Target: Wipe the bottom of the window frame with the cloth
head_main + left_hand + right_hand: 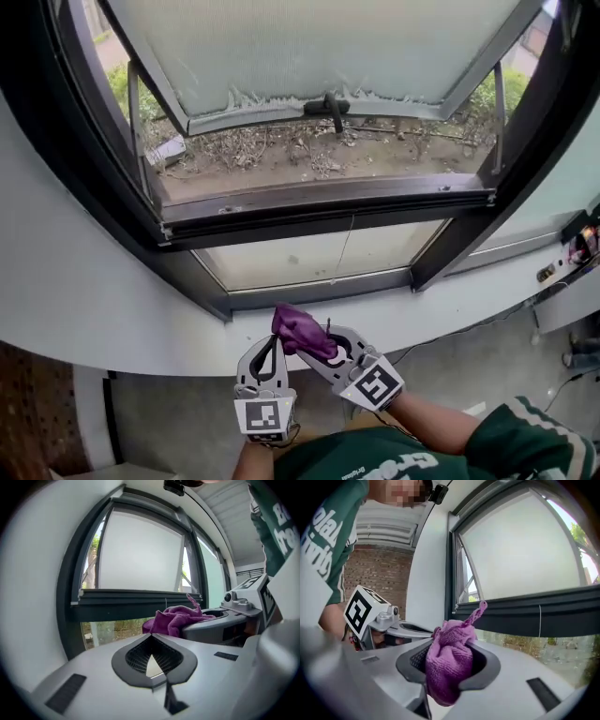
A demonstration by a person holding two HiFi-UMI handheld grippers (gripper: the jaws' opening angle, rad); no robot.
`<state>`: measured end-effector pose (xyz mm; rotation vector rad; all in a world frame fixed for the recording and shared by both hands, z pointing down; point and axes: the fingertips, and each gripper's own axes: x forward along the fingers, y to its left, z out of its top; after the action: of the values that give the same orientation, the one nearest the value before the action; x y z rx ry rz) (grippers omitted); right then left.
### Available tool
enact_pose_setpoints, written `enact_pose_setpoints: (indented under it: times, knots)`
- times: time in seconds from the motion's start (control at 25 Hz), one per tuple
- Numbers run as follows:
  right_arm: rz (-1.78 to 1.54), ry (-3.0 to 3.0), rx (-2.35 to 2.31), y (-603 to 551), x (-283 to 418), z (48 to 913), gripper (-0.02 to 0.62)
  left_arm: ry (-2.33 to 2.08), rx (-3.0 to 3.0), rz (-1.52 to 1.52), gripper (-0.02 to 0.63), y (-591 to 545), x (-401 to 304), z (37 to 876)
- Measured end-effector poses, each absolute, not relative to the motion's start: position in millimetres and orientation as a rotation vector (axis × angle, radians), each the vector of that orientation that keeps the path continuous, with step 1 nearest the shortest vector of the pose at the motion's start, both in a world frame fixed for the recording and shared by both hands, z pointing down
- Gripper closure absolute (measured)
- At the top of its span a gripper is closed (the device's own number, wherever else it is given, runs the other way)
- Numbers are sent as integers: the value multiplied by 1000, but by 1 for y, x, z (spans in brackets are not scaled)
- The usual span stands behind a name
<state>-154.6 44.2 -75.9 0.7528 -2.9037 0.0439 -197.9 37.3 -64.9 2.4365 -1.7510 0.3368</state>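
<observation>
Purple cloth [449, 665] sat bunched and clamped in the right gripper [449, 644], low in the head view's centre, well below the bottom rail [319, 292] of the window frame. Left gripper [151, 638], just beside it, was closed on nothing. Wiping looked not yet begun; the next move called for reaching over the white ledge [112, 309] and pressing the cloth onto that rail. Only the head view showed the rail's full run; the gripper views alone showed the grip.

The window frame [319, 199] is cut off above; the right tongs [311, 343] hide part of the cloth [298, 327].
</observation>
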Motion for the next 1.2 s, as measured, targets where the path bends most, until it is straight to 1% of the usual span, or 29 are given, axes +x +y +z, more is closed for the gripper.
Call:
enact_pose_setpoints:
  times: [0.32,0.48,0.68,1.0,1.2]
  knots:
    - [93,-2970,870,59,-101,-129,448,-1690,2594,324,600,50,-146,-129]
    - [48,-2990,923,56,-79,-151,448,-1695,2662,384,600,48,-130,-145]
    - [24,-2992,990,51,-55,-164,446,-1666,2710,367,600,42,-117,-156]
    - [11,-2973,993,46,-58,-159,446,-1621,2762,388,600,38,-107,-153]
    - [10,-2971,988,43,-63,-160,447,-1636,2745,361,600,38,-114,-154]
